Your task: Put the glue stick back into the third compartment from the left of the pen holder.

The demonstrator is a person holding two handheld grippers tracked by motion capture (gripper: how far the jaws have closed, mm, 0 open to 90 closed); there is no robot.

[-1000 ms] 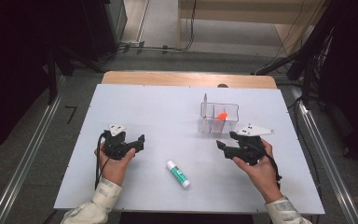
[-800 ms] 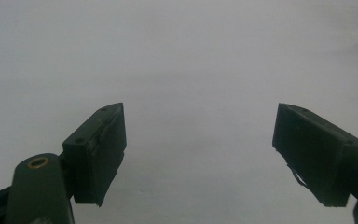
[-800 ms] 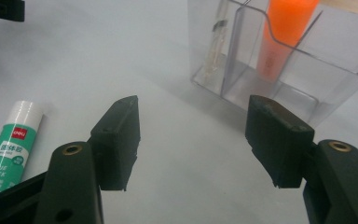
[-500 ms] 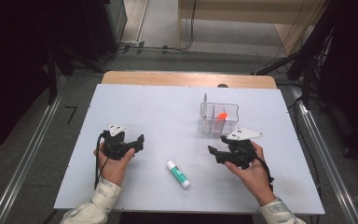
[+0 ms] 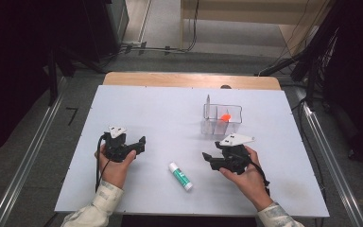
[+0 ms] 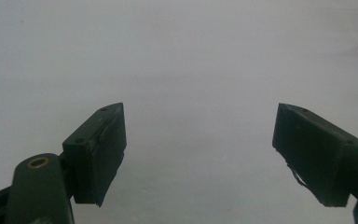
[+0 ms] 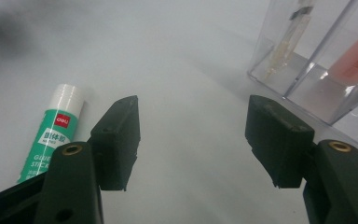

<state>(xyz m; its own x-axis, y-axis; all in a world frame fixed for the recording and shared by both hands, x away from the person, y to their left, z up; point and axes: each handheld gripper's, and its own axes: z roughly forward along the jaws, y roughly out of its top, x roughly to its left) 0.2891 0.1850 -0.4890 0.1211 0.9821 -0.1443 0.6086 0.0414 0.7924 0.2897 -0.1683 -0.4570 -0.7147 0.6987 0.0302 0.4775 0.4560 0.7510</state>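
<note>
A green glue stick with a white cap (image 5: 180,176) lies on the white table (image 5: 160,118) between the two hands. In the right gripper view the glue stick (image 7: 52,130) sits just left of the jaws. My right gripper (image 5: 210,160) is open and empty, pointing left toward the stick; its own view shows the gripper (image 7: 191,140) low over bare table. My left gripper (image 5: 141,143) rests at the left, open and empty, and its view shows the gripper (image 6: 198,154) over bare white table.
A clear plastic organizer box (image 5: 222,119) stands behind the right hand, holding an orange item (image 5: 225,117) and a thin pen-like piece (image 7: 289,39). Table edges lie near both forearms. A wooden strip (image 5: 189,80) borders the far edge.
The right gripper has moved left and toward the glue stick, turning to face it. The left gripper has stayed put.
</note>
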